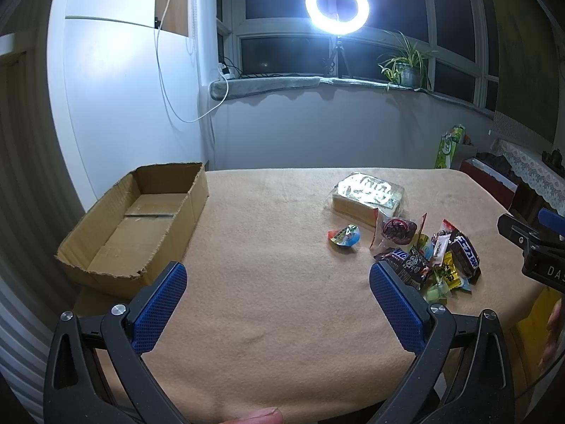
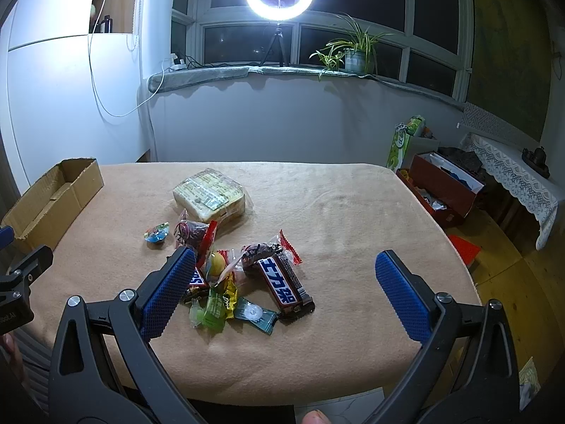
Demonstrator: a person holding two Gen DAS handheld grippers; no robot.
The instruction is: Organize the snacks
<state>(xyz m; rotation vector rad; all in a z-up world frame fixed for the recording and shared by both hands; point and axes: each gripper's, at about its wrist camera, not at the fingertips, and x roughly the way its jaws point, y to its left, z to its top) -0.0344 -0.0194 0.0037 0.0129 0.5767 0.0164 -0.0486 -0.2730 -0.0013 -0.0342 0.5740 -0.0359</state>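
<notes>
Snacks (image 2: 243, 275) lie heaped on the blanket-covered table (image 2: 353, 219), a wrapped bread loaf (image 2: 208, 194) at their 11 o'clock and one stray sweet (image 2: 157, 236) at 9. The cardboard box (image 1: 137, 219), far off at 9 o'clock, appears empty: sorting seems unstarted. Left gripper (image 1: 279, 275) and right gripper (image 2: 284, 268) hover, fingers spread, holding nothing.
</notes>
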